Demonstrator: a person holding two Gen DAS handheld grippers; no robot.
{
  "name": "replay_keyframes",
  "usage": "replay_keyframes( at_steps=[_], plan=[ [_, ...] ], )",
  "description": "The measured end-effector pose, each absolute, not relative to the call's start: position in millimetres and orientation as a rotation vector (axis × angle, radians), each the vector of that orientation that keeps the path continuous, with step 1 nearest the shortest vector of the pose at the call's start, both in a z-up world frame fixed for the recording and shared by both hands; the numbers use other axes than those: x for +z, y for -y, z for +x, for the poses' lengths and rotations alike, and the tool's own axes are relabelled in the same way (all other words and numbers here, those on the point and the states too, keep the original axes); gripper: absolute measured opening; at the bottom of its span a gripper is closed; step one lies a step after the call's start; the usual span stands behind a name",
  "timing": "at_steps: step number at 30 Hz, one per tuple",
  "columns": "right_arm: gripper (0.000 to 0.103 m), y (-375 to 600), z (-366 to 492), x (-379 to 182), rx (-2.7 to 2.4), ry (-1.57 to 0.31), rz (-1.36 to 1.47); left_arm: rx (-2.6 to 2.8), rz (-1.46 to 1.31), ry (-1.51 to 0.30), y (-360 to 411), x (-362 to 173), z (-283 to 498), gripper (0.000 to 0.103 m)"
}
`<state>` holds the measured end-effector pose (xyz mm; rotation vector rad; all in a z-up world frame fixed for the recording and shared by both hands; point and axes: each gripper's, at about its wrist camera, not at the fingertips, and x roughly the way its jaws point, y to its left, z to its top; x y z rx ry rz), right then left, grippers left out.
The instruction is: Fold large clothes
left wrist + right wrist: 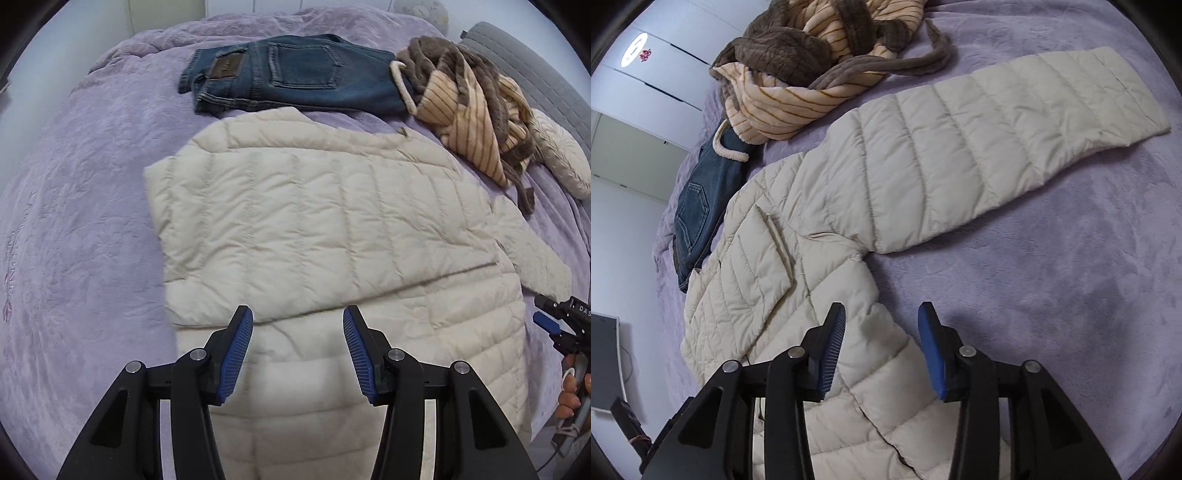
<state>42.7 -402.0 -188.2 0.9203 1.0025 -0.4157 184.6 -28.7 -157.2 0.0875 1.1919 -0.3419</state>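
A cream quilted puffer jacket [317,221] lies on the purple bedspread [81,206]. One side with its sleeve is folded across the body. The other sleeve [997,136] lies stretched out flat on the bed. My left gripper [297,325] is open and empty, just above the jacket's lower part. My right gripper [882,325] is open and empty over the jacket's side edge below the armpit. The right gripper also shows at the right edge of the left wrist view [550,321].
Folded blue jeans [295,79] lie beyond the jacket. A brown and peach striped robe [476,110] is heaped beside them. A cream pillow [561,158] and grey headboard [535,62] are at the right. A white wardrobe [642,85] stands past the bed.
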Motion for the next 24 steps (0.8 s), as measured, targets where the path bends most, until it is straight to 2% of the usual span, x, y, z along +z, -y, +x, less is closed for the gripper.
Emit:
replay_keyframes(
  at_steps=[6,7,8,10,15,16,18,24],
  plan=[
    [0.047,436,12,-193,-0.451,-1.007,0.955,-0.398,0.126,-1.234,92,-167,157,0.053],
    [0.049,442,7,-194,-0.460,-1.007,0.964,-0.398,0.138,-1.230,100,-167,154,0.065],
    [0.050,448,2,-196,-0.467,-1.005,0.974,-0.397,0.143,-1.226,108,-166,151,0.089],
    [0.054,459,-7,-197,-0.482,-0.996,0.995,-0.391,0.129,-1.184,119,-160,146,0.099],
    [0.068,487,-23,-200,-0.505,-0.969,1.030,-0.399,0.172,-1.181,146,-157,143,0.099],
    [0.076,492,-26,-201,-0.509,-0.960,1.043,-0.404,0.176,-1.185,149,-157,144,0.099],
    [0.086,503,-33,-204,-0.517,-0.920,1.081,-0.403,0.189,-1.191,156,-158,144,0.099],
    [0.087,533,-40,-216,-0.523,-0.817,1.195,-0.374,0.204,-1.243,168,-170,145,0.099]
  ],
)
